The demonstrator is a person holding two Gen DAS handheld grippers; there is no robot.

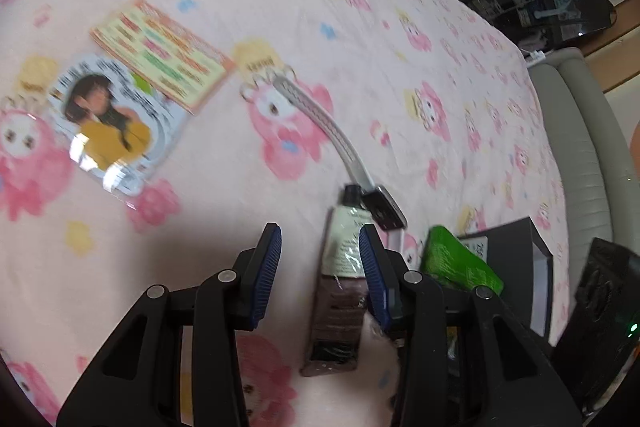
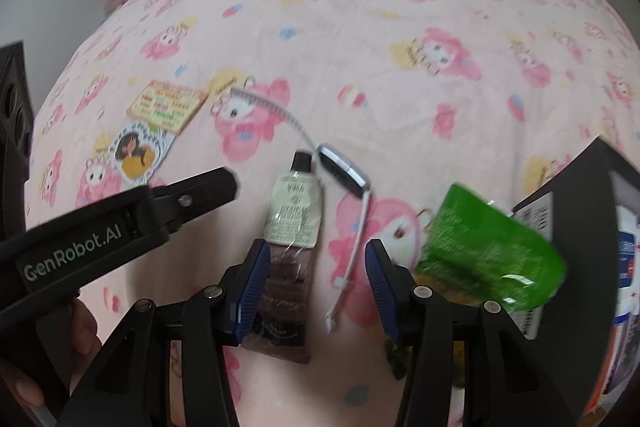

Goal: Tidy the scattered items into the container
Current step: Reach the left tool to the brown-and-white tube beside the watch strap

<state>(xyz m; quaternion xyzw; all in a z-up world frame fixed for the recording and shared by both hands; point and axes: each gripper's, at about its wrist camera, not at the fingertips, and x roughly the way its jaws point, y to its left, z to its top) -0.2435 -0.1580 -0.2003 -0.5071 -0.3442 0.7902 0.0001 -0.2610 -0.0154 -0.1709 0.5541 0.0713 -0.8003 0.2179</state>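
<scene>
Closest to both cameras lies the cream tube (image 2: 289, 247) on the pink blanket (image 2: 400, 7). Its flat dark crimped end points toward the person and its black cap points away, so the long axis runs almost along the fingers of both tools.

The right gripper (image 2: 312, 287) is spread wide and holds nothing; the tube sits just at its left pad, not in the middle of the gap. The left gripper (image 1: 320, 275) is also spread and empty, with the tube just inside its right pad. In my judgement both are equally near, and either must shift sideways to centre the tube.

Beside the tube lies the white-strapped watch (image 2: 344, 169), curving away. To the right the green pouch (image 2: 488, 255) leans at the black box (image 2: 580, 195), probably the container. Further left lie the yellow card (image 2: 168, 105) and the sticker (image 2: 136, 149).
</scene>
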